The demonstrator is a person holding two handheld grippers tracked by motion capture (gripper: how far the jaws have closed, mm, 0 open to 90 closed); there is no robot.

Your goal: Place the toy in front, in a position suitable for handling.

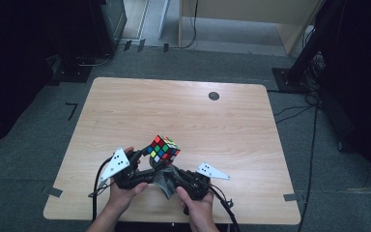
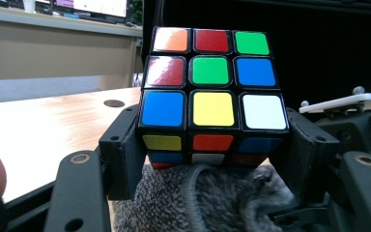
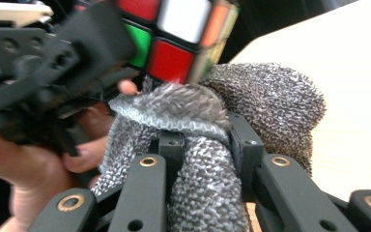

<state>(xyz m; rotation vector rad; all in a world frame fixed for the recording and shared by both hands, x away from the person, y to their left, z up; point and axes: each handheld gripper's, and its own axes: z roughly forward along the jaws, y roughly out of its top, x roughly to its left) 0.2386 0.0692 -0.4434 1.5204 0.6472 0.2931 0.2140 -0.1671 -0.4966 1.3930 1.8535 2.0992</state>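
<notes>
A scrambled colour cube [image 1: 164, 148] is held above the table's near edge. My left gripper [image 1: 147, 166] is shut on the cube [image 2: 212, 101], its two black jaws clamping the lower row from either side. My right gripper [image 1: 170, 180] is shut on a grey knitted cloth [image 3: 207, 159], bunched between its jaws. The cloth [image 2: 203, 203] presses up against the underside of the cube [image 3: 174, 34]. In the high view the cloth [image 1: 164, 180] shows as a grey wad between the two hands.
The wooden table [image 1: 183, 116] has a round dark grommet [image 1: 214, 95] near its far edge. Black stands and cables line the floor at the right [image 1: 314, 72]. A wooden cabinet [image 1: 251, 14] stands beyond the table.
</notes>
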